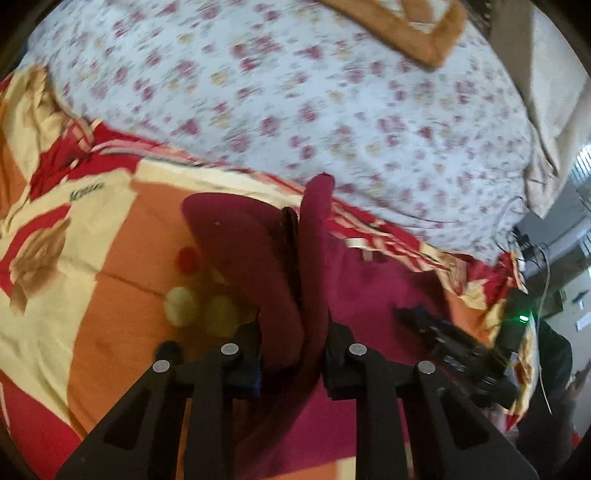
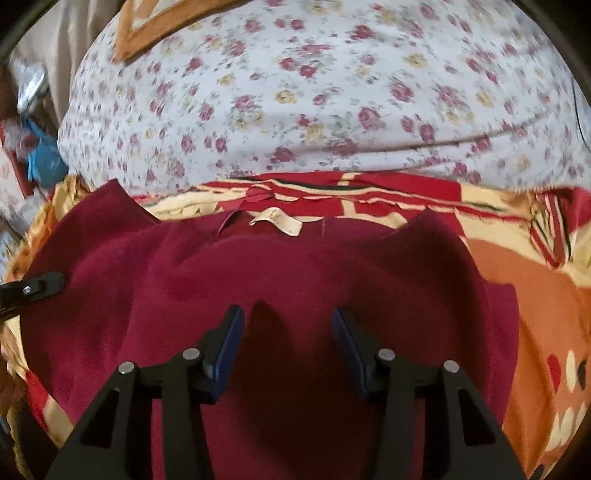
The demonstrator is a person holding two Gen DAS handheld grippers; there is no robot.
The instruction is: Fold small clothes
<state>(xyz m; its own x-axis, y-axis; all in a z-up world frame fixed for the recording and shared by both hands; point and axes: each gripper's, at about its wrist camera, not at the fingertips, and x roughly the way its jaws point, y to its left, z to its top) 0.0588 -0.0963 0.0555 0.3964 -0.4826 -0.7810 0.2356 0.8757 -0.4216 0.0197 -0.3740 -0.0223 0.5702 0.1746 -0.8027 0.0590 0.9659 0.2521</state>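
Note:
A maroon garment lies spread on the bed, with a cream label at its neck edge. In the left wrist view my left gripper is shut on a lifted fold of the maroon garment, which stands up between the fingers. The rest of the cloth trails down to the right, where my right gripper shows as a dark shape. In the right wrist view my right gripper is open just over the middle of the garment, its blue pads apart and nothing pinched. A finger of the left gripper pokes in at the left edge.
The garment rests on an orange, red and cream patterned bedsheet. Behind it bulges a white quilt with small flowers. A brown-bordered cloth lies at the far side. Blue clutter sits off the bed's left side.

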